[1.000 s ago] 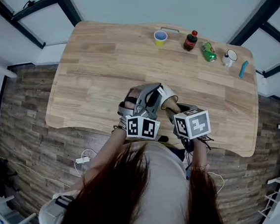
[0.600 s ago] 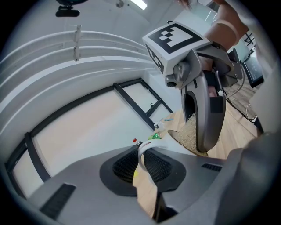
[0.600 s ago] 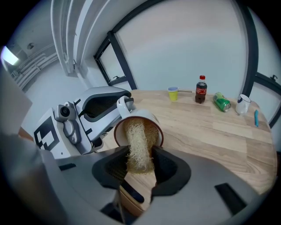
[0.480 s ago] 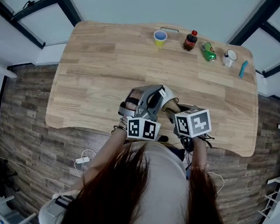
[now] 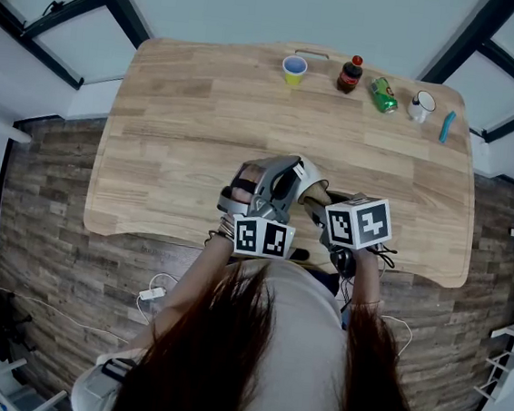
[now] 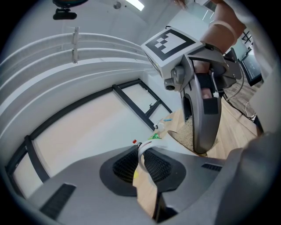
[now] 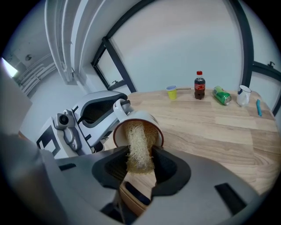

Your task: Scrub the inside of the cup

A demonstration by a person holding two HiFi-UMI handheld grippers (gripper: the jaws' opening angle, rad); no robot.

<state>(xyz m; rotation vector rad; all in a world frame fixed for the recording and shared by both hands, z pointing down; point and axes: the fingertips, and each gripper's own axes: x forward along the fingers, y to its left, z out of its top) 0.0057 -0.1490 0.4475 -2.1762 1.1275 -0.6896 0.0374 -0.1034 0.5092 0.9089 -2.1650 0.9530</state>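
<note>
Sideways, cup (image 7: 143, 117) mouth toward right tongs' (image 7: 140, 157) loofah (image 7: 137, 135)

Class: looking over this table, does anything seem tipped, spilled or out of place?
The green can lies on its side near the far edge of the table, while the cola bottle and yellow cup beside it stand upright. No spill shows around it. Nothing else stands out.
</note>
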